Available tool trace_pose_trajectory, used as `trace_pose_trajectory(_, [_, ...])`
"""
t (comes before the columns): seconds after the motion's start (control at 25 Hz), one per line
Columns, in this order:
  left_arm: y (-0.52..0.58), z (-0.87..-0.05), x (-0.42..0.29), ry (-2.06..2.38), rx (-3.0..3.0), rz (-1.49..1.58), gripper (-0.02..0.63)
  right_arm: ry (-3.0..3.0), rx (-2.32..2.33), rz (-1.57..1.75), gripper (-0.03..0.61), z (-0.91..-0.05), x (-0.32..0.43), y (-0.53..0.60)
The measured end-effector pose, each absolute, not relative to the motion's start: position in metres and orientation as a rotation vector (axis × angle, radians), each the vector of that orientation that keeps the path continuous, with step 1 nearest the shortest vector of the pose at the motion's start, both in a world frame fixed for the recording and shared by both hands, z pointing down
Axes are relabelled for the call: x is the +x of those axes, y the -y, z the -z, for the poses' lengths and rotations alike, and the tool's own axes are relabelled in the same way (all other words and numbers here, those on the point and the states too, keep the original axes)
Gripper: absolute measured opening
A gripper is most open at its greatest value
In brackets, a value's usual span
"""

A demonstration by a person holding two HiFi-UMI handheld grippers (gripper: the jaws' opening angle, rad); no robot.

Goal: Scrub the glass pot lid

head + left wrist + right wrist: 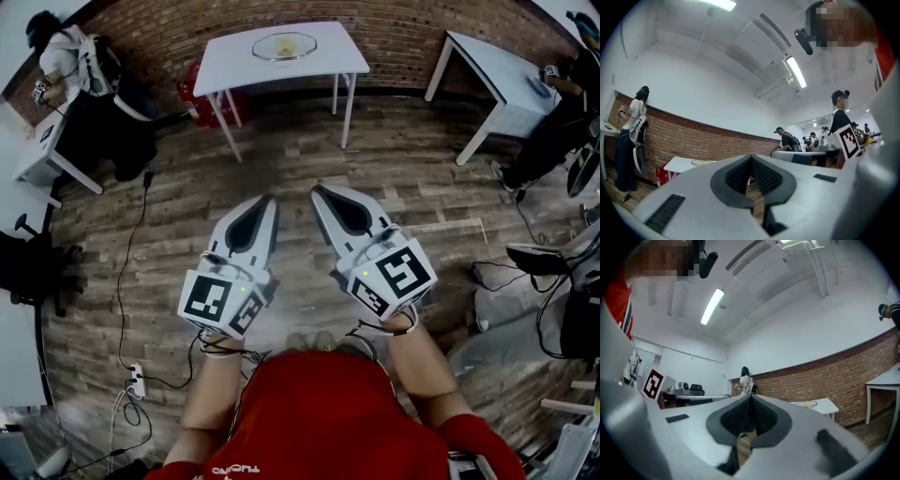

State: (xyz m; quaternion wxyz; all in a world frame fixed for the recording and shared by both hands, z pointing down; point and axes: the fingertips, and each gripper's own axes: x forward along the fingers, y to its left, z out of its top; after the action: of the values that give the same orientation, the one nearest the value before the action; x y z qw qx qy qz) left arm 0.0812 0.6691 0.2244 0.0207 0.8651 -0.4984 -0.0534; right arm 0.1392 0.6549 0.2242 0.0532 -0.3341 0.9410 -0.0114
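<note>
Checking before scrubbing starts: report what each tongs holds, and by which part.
Nothing: the left tongs and right tongs are shut, empty; the glass lid lies on the far table.

Evenly lit room, heavy fisheye warp

The ceiling tube lamps (pixel 796 71) burn white in both gripper views and pale the ceiling (pixel 693 37). The head view is dimmer, its wooden floor (pixel 281 169) fading into black rounded corners. The brick wall (pixel 834 376) bows. The left hand-held gripper (pixel 751 158) and right hand-held gripper (pixel 750 398) loom close and soft-focused.
</note>
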Motion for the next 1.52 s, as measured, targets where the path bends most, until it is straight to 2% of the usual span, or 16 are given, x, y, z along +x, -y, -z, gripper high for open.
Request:
trace_pose_trajectory(0.76, [-0.651, -0.227, 0.109, 1.624, 2.625, 0.212, 0.017, -2.872, -0.99, -0.003, 0.031, -0.227, 0.182, -0.636])
trace_pose_trajectory(1.12, [-0.606, -0.231, 0.092, 1.643, 2.619, 0.233, 0.017, -2.894, -0.984, -0.014, 0.031, -0.235, 0.166, -0.591])
trace_pose_trajectory(1.52, [-0.485, -0.231, 0.042, 1.636, 2.644, 0.215, 0.017, -2.887, -1.027, -0.021, 0.031, -0.233, 0.118, -0.471])
